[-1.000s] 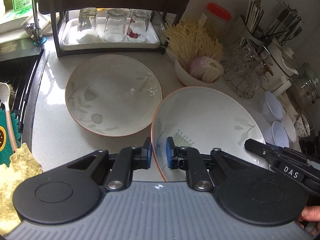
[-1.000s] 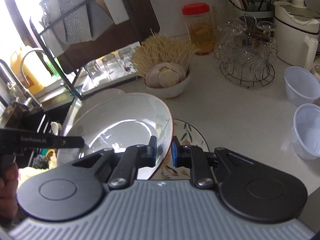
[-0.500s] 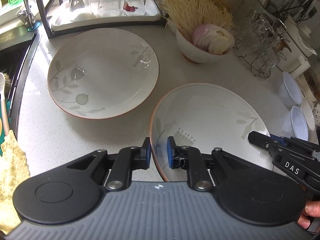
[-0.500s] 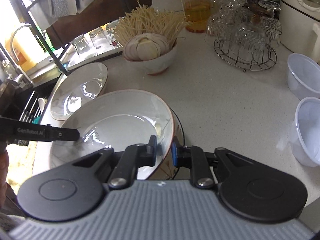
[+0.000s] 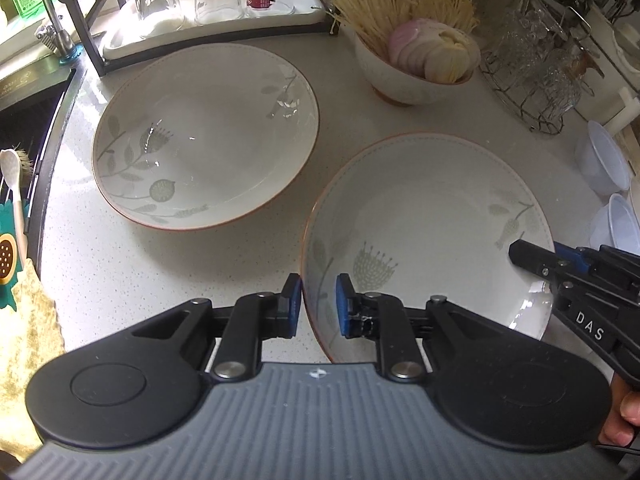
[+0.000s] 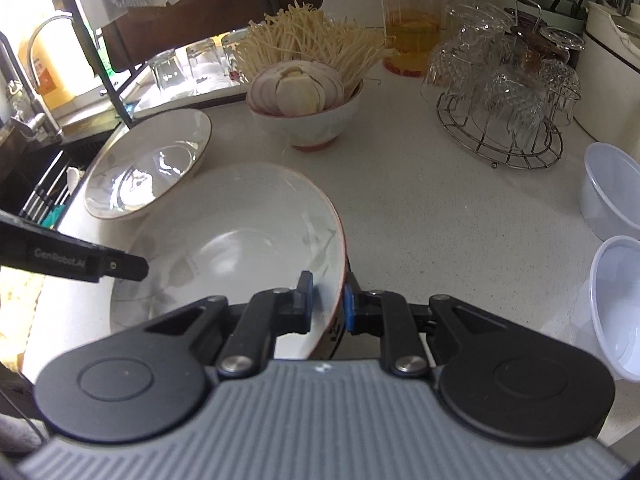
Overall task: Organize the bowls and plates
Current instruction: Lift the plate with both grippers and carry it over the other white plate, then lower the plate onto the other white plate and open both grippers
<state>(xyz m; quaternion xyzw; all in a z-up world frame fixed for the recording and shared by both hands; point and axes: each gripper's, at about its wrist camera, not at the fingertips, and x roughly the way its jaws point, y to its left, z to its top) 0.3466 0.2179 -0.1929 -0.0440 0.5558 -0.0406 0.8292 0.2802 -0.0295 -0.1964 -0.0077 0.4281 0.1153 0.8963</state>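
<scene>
the left claw (image 5: pixel 317 306) reaches in level from the near edge of the counter (image 5: pixel 132 272), its blue pads closed on the near-left rim of the floral plate (image 5: pixel 424 236), one pad inside the rim and one outside. the right claw (image 6: pixel 328 307) comes in from the opposite side and grips the same plate (image 6: pixel 224 240) at its right rim, pads pinching the wall; in the left wrist view its black finger shows over the plate's right edge. whether the plate rests on the counter or hangs just above it i cannot tell. a strip of bare counter separates it from a second floral plate (image 5: pixel 204 136), which lies flat further back to the left near the sink edge. behind the held plate stands a bowl of enoki and sliced onion (image 6: pixel 308 100). to the right, two clear plastic bowls (image 6: pixel 612 192) sit near the counter's edge, and a wire rack of glass cups (image 6: pixel 504 96) stands further back.
</scene>
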